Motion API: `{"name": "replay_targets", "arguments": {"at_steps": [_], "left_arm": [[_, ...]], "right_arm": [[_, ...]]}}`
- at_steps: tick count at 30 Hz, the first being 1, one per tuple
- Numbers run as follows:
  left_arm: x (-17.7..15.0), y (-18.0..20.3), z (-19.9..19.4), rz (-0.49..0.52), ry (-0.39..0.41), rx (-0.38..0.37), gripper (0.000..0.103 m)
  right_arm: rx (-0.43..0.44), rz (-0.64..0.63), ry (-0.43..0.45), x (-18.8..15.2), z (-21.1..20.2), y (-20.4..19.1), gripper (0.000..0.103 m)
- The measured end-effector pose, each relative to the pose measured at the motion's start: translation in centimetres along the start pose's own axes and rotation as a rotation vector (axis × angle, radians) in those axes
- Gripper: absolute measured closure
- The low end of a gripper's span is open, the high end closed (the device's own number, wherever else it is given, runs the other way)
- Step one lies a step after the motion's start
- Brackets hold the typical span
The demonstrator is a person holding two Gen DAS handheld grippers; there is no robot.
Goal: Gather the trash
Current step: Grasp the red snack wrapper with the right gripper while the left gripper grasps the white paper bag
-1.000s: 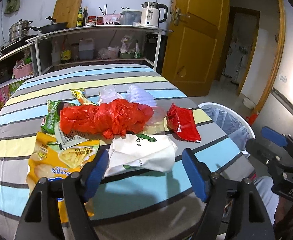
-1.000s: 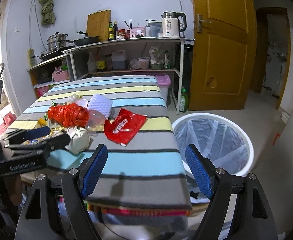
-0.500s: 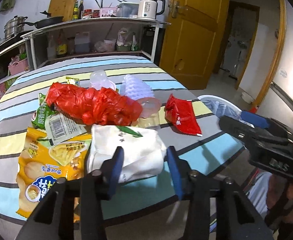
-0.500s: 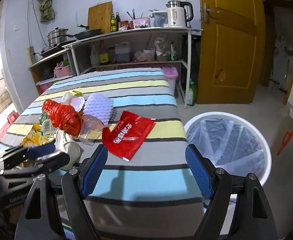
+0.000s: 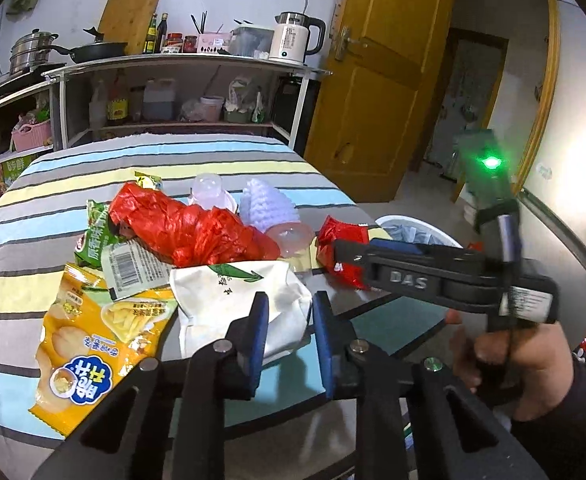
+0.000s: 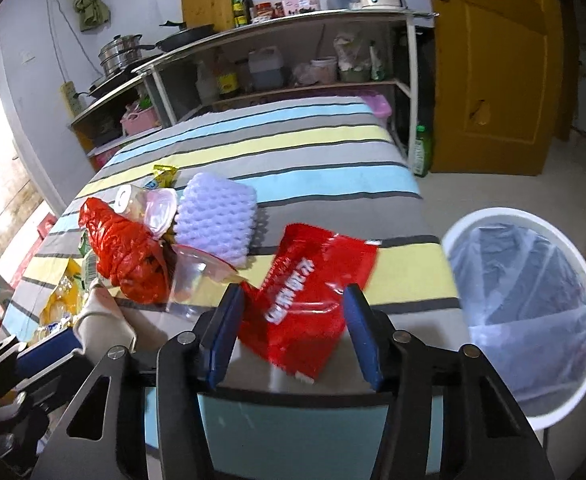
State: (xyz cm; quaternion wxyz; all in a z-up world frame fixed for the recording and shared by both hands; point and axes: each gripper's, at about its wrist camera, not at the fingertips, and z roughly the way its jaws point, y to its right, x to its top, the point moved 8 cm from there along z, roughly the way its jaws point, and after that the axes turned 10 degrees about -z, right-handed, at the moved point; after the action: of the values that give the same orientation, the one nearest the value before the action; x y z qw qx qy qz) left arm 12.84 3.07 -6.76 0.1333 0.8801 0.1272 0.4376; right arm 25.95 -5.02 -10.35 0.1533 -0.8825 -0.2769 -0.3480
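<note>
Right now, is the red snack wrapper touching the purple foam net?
Apart. The right wrist view shows the red snack wrapper lying clear of the purple foam net, with a strip of bare striped tablecloth between them.

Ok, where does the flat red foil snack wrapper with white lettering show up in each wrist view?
Left wrist: the red foil snack wrapper sits right of centre, partly hidden behind the right gripper.
Right wrist: the wrapper lies at lower centre, between the open fingers of the right gripper.
Shared landmark: the lilac knobbly foam sleeve just beyond it.
</note>
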Motion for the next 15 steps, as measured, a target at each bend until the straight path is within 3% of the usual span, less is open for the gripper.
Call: {"name": "replay_targets", "arguments": {"at_steps": [7, 11, 15], "left_arm": [[0.3, -0.5, -0.3, -0.007, 0.015, -0.008, 0.083], [0.4, -0.7, -0.9, -0.004, 0.029, -0.002, 0.085], [0.7, -0.7, -1.7, -0.001, 0.045, 0.0, 0.087]], "right_arm": [[0.004, -0.042, -0.046, 0.6, 1.5, -1.5, 0.068], [0.02, -0.052, -0.053, 0.7, 1.7, -2.4, 0.095], [0.018, -0.05, -0.048, 0.4, 1.3, -2.3, 0.098]]}}
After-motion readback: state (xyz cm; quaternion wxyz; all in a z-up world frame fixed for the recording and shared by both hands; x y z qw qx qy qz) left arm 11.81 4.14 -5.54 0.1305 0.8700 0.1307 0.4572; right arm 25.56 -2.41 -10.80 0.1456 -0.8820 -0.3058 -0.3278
